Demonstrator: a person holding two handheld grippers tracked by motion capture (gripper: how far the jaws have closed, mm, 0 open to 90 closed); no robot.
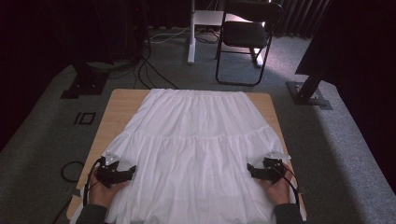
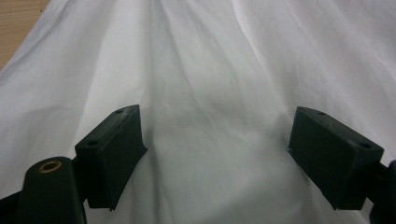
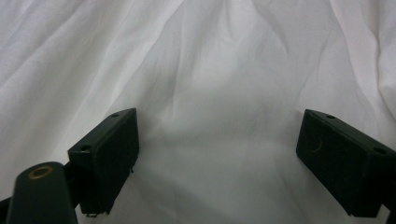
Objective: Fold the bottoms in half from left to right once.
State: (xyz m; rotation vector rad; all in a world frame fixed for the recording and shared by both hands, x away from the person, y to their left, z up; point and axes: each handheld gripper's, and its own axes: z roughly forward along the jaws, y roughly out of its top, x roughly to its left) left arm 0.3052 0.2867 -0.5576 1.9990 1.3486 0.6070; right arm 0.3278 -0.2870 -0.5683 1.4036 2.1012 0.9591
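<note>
Both tongs, left (image 1: 132,170) and right (image 1: 250,168), gape wide, pointing inward over opposite side edges of the white pleated cotton skirt (image 1: 196,140), whose length runs away along the wooden bench (image 1: 116,105).

A white tiered skirt (image 1: 196,144) lies spread flat, covering the table.

Both forearms enter from the bottom edge of the high view. The left gripper (image 1: 125,172) sits at lower left, the right gripper (image 1: 253,169) at lower right, each pointing inward toward frame centre, jaws spread wide apart in both gripper views
</note>
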